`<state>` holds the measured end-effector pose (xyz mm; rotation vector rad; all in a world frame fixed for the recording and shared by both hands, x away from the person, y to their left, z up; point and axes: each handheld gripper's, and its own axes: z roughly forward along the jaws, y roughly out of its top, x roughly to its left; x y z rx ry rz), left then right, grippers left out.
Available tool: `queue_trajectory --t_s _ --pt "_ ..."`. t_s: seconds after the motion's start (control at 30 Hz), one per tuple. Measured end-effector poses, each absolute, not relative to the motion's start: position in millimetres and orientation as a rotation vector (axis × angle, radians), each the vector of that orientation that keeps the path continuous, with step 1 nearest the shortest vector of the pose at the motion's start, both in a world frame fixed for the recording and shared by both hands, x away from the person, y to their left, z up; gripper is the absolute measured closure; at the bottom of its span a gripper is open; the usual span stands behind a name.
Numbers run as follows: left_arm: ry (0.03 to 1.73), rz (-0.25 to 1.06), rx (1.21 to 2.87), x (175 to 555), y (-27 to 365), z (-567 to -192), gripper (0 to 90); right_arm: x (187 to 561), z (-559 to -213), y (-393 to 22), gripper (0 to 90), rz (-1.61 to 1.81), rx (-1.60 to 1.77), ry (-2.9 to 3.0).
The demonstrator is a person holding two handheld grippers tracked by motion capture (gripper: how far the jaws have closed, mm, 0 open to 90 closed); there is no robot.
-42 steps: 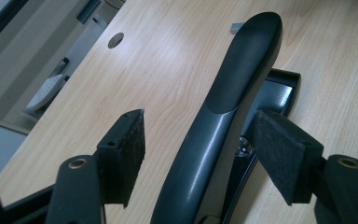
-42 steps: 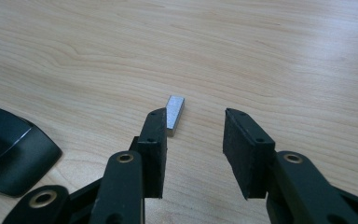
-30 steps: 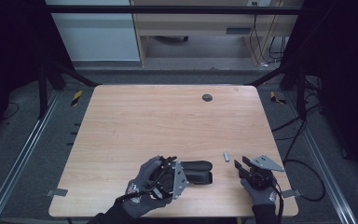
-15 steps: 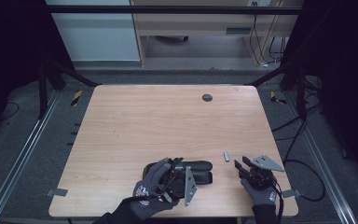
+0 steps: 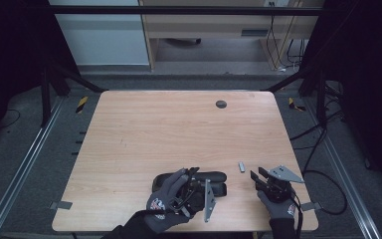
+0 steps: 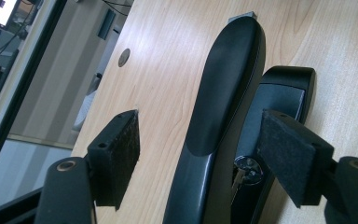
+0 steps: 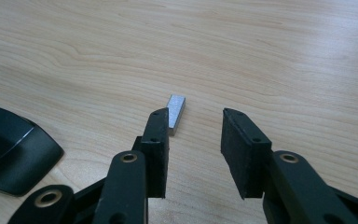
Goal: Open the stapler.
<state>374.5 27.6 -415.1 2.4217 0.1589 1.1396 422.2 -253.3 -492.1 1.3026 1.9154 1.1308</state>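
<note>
High view, left gripper (image 5: 199,186): fingers just opened wide, straddling black stapler (image 5: 214,180), lower centre, pads clear.
Right gripper (image 5: 262,180): fingers part-open, closing slightly, empty, beside staple block (image 7: 175,113) on counter (image 5: 169,129).

High view: fixed above near edge, facing forward and down over whole table (image 5: 129,129). Gripper views: low, close to tabletop, looking along own jaws. Shared by all three: black stapler (image 5: 214,177), apparently, and small metal block (image 7: 176,112).
</note>
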Motion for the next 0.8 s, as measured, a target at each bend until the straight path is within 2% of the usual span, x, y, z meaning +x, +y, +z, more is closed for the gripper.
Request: queue_trajectory --t_s 0.8 --pt "0.126 1.207 2.445 379 7 -437 29.0 422 -492 -254 65.9 1.147 1.318 1.923"
